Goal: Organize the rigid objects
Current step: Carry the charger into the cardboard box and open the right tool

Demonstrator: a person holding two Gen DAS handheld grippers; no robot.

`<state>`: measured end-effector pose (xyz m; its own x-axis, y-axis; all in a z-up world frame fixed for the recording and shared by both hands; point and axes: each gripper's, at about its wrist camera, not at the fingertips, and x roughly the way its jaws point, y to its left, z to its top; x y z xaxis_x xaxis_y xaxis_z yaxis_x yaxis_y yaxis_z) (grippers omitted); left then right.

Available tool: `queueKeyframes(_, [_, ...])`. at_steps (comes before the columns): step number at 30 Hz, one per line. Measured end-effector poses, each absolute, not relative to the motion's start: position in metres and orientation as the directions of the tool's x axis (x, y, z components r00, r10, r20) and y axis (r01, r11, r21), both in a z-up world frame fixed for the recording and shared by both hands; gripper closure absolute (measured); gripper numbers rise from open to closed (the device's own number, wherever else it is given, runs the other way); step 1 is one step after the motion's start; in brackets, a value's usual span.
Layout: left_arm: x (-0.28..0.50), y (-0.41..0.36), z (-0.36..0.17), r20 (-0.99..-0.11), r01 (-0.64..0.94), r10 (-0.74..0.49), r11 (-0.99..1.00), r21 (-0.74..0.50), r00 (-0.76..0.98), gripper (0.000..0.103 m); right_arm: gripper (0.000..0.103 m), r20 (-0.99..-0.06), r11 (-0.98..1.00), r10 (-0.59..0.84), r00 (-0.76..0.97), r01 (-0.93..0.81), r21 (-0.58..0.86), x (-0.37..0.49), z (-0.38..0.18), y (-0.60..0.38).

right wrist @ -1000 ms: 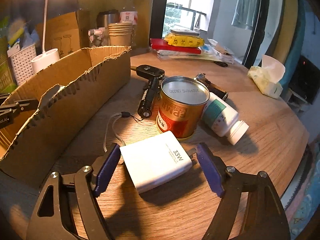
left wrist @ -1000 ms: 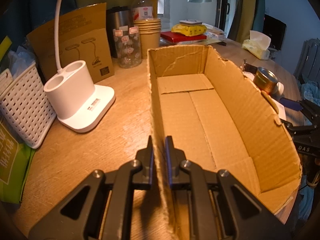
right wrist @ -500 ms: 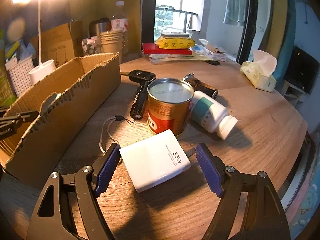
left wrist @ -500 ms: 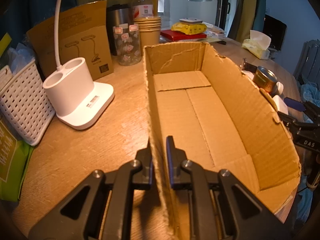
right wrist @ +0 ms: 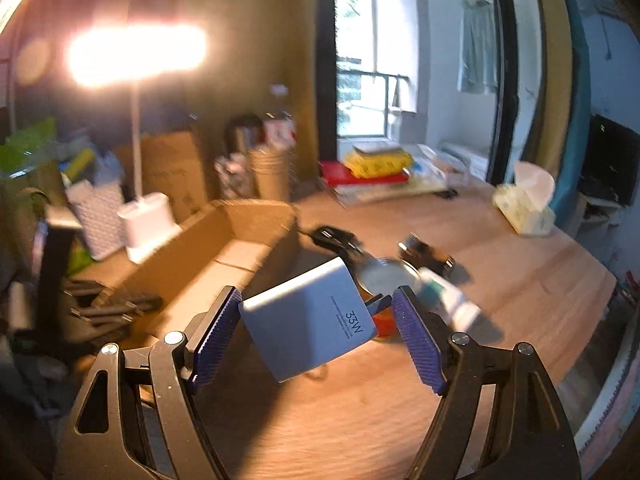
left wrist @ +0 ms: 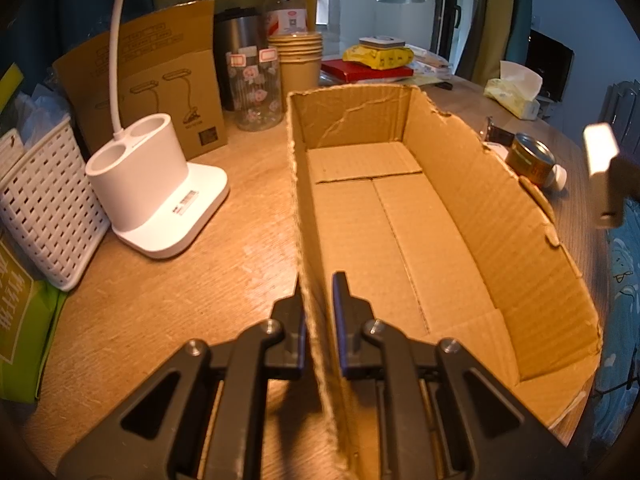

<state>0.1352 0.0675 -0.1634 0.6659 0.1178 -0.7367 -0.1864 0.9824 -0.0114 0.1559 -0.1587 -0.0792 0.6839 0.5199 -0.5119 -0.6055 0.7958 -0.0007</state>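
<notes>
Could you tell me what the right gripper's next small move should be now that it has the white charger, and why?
Probably carry it left, over the open brown cardboard box, then lower it. The right gripper holds the white 33W charger block above the wooden table, beside the box, whose floor shows nothing inside. The left gripper clamps the box's near wall, apparently steadying it.

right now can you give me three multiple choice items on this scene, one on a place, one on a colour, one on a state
1. Where is the 33W charger?
A. in the cardboard box
B. lifted between the right gripper jaws
C. on the tin can

2. What colour are those jaws' pads?
A. blue
B. red
C. white

3. What does the left gripper hold?
A. nothing
B. the lamp base
C. the cardboard box wall

Answers: B, the charger hangs above the table; A, ribbed blue pads; C, the jaws straddle the box's near wall.
</notes>
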Motion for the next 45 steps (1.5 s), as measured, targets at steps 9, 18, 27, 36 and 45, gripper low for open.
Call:
queueKeyframes(9, [0.135, 0.068, -0.163, -0.736, -0.186, 0.119, 0.982, -0.011, 0.666, 0.091, 0.023, -0.49, 0.711, 0.62, 0.613, -0.703, 0.019, 0.126, -0.066, -0.115])
queueKeyframes(18, [0.134, 0.068, -0.163, -0.736, -0.188, 0.118, 0.982, -0.012, 0.667, 0.091, 0.023, -0.517, 0.665, 0.65, 0.557, -0.747, 0.031, 0.115, -0.078, -0.086])
queueKeyframes(27, [0.134, 0.068, -0.163, -0.736, -0.187, 0.117, 0.982, -0.013, 0.667, 0.091, 0.023, -0.578, 0.656, 0.592, 0.562, -0.753, -0.06, 0.117, -0.102, -0.074])
queueKeyframes(36, [0.134, 0.068, -0.164, -0.735, -0.187, 0.113, 0.982, -0.019, 0.668, 0.091, 0.023, -0.636, 0.604, 0.569, 0.521, -0.79, -0.108, 0.114, -0.115, -0.069])
queueKeyframes(45, [0.134, 0.07, -0.165, -0.737, -0.189, 0.114, 0.982, -0.019, 0.666, 0.091, 0.023, -0.606, 0.623, 0.591, 0.532, -0.779, -0.076, 0.117, -0.108, -0.078])
